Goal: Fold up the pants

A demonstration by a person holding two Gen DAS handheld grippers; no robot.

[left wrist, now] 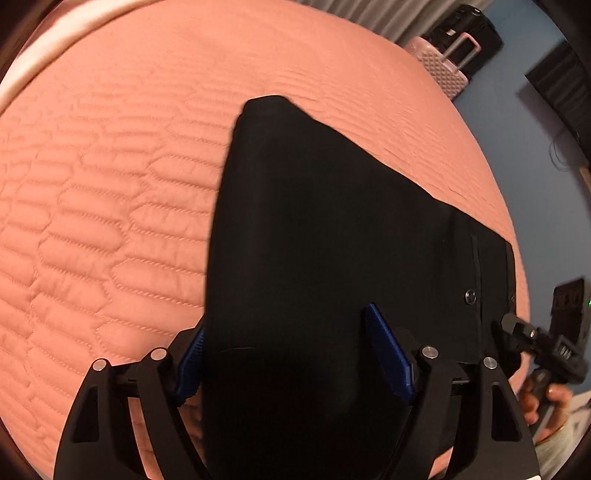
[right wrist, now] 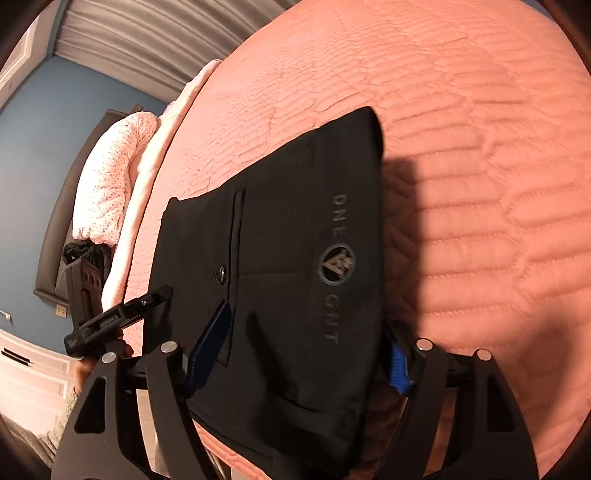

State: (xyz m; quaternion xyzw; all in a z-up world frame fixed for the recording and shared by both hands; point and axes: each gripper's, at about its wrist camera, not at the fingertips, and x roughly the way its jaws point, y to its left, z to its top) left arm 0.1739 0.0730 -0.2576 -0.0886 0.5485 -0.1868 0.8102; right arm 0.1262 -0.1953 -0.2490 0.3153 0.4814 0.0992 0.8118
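Black pants [left wrist: 314, 229] lie folded on a pink quilted bed [left wrist: 110, 184]. In the left wrist view my left gripper [left wrist: 291, 354] stands open, its blue pads [left wrist: 388, 350] on either side of the near end of the pants. In the right wrist view my right gripper [right wrist: 303, 354] is also open, its blue pads [right wrist: 210, 343] straddling the pants [right wrist: 280, 236] at the waistband end, where a back pocket with a button [right wrist: 220, 272] and a grey logo [right wrist: 338, 266] show. Each gripper appears in the other's view, the right one [left wrist: 517, 328] and the left one [right wrist: 147, 299].
A pink suitcase [left wrist: 443, 66] and a dark bag [left wrist: 469, 33] stand beyond the bed's far corner by a blue wall. A dotted white pillow [right wrist: 114, 177] lies at the head of the bed. Grey curtains [right wrist: 147, 40] hang behind.
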